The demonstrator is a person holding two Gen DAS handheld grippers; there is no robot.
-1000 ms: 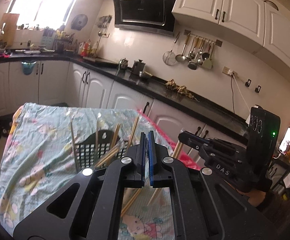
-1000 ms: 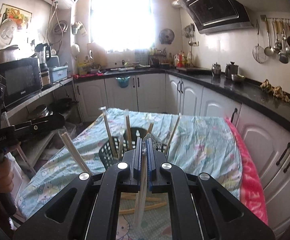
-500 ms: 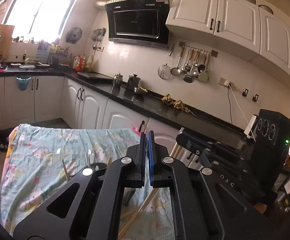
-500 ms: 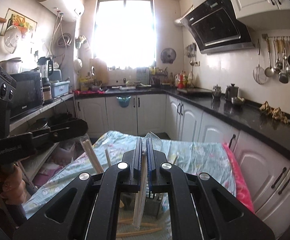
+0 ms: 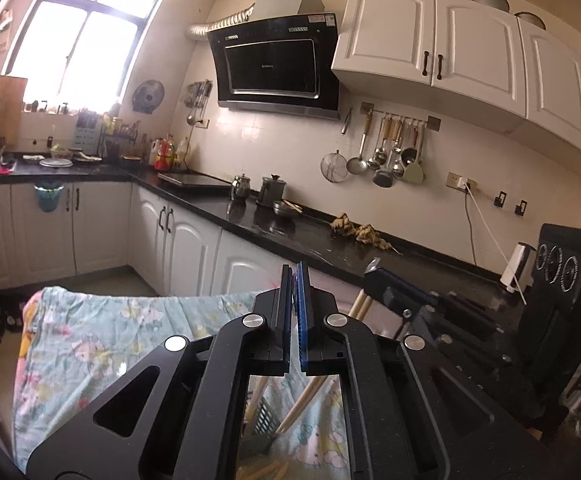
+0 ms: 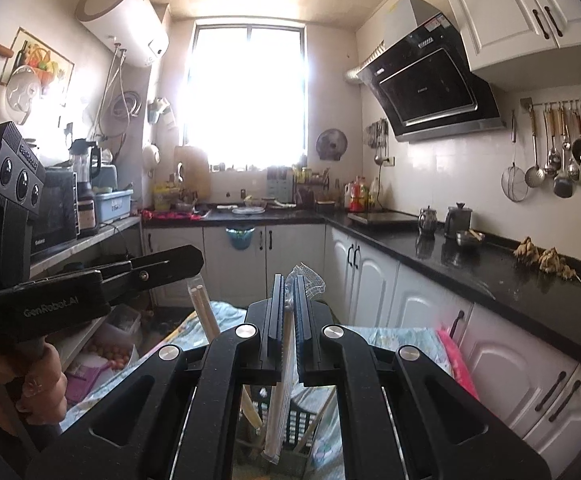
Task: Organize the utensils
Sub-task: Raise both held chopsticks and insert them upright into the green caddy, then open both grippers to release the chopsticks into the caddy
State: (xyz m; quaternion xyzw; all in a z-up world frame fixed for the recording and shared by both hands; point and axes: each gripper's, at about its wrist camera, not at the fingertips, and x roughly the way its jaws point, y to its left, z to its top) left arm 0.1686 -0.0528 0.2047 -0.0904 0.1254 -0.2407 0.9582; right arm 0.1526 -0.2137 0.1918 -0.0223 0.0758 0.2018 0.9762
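My left gripper (image 5: 294, 276) is shut on a pair of wooden chopsticks (image 5: 300, 406); their shafts run down below the jaws and their ends show in the right wrist view (image 6: 204, 310). My right gripper (image 6: 287, 286) is shut on a pair of chopsticks in a clear plastic wrapper (image 6: 280, 392), which hangs down between the jaws. A black mesh utensil basket (image 6: 296, 420) stands below both grippers on the table; it also shows in the left wrist view (image 5: 264, 420). More chopsticks (image 5: 264, 472) lie loose on the cloth.
The table is covered with a light blue cartoon-print cloth (image 5: 90, 344) with a pink edge (image 6: 456, 364). Black counters (image 5: 290, 236) and white cabinets run behind and to the right. The left gripper's body (image 6: 50, 300) is close on the right view's left.
Both grippers have lifted and tilted upward, each keeping its chopsticks. The basket has dropped from the middle of both views to below the jaws.
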